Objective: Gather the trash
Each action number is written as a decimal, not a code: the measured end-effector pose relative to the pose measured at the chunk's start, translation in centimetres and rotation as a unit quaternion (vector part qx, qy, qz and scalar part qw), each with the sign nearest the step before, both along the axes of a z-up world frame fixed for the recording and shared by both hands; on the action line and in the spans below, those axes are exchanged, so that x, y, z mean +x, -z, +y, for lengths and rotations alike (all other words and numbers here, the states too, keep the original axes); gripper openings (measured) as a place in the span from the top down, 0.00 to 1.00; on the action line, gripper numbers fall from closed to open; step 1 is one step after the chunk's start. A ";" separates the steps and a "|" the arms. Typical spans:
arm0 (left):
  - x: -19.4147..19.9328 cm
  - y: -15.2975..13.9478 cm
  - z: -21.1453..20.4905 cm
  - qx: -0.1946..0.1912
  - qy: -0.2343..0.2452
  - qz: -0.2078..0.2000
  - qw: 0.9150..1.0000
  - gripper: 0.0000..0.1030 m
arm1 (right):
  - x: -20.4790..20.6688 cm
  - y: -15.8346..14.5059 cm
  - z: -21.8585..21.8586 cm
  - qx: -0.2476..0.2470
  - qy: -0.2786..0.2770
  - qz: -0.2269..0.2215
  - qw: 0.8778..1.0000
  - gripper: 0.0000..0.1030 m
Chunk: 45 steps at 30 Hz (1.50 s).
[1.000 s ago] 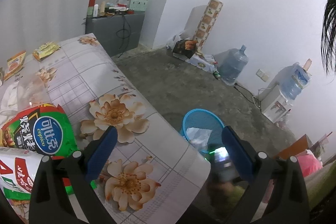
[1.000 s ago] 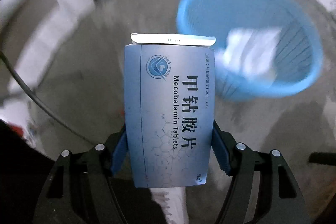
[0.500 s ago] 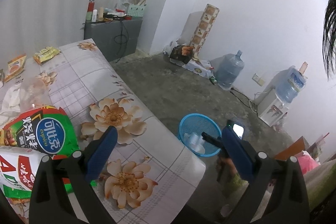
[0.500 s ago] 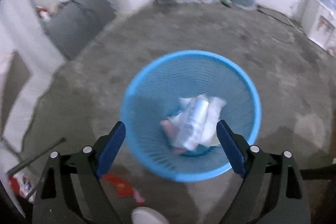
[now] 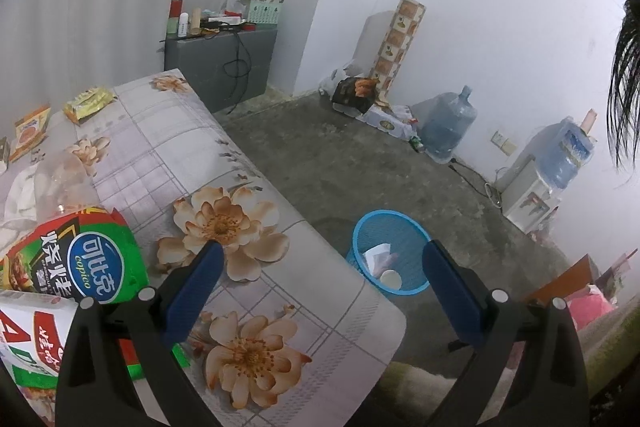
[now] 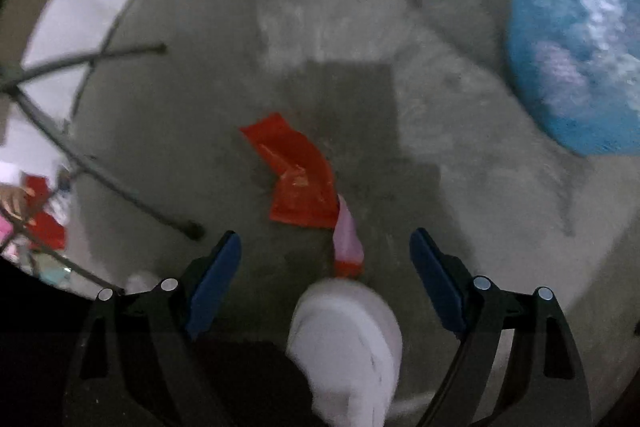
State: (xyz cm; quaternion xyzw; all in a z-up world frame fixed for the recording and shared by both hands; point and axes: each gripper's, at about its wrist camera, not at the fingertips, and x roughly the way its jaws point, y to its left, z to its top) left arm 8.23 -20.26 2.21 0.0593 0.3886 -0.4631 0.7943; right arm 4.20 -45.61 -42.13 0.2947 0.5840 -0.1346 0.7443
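Note:
A blue mesh waste basket (image 5: 416, 227) stands on the concrete floor past the table corner, with white paper and a cup inside; it also shows blurred at the upper right of the right wrist view (image 6: 568, 39). My left gripper (image 5: 318, 287) is open and empty above the floral table (image 5: 160, 131). A green snack bag (image 5: 80, 259) and a red-white packet (image 5: 32, 339) lie at its left. My right gripper (image 6: 326, 279) is open and empty, pointing down at the floor over a red wrapper (image 6: 298, 175) and a pink wrapper (image 6: 348, 235).
Yellow and orange snack packets (image 5: 86, 103) lie at the table's far end. A white shoe (image 6: 348, 339) is under the right gripper. Table legs (image 6: 100, 167) cross at left. Water jugs (image 5: 450, 123), a dispenser (image 5: 532, 187) and boxes line the far wall.
The blue medicine box left my right gripper and dropped into the basket. The right gripper then swung away from the basket, down toward the floor and the red wrapper. The left gripper rose slightly.

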 end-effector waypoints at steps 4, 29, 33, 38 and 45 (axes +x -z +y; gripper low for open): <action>0.4 0.4 -0.3 0.012 -0.007 0.002 1.000 0.06 | 3.7 2.0 0.4 -0.019 -0.002 0.030 0.999 0.21; 0.5 0.5 0.2 0.010 -0.011 0.002 1.000 0.06 | -2.5 -7.7 -2.9 -0.006 0.103 -0.041 0.994 0.92; 0.4 0.0 0.8 -0.008 -0.013 0.005 1.000 0.06 | -6.7 -15.7 -6.7 0.009 0.165 -0.124 0.979 0.92; -0.3 -0.9 1.8 -0.028 -0.014 0.001 1.000 0.06 | -12.2 -20.3 -13.1 0.027 0.274 -0.181 0.944 0.89; -2.1 -2.5 4.1 -0.045 -0.020 -0.028 0.998 0.06 | -13.4 -15.5 -19.5 0.084 0.395 -0.082 0.911 0.47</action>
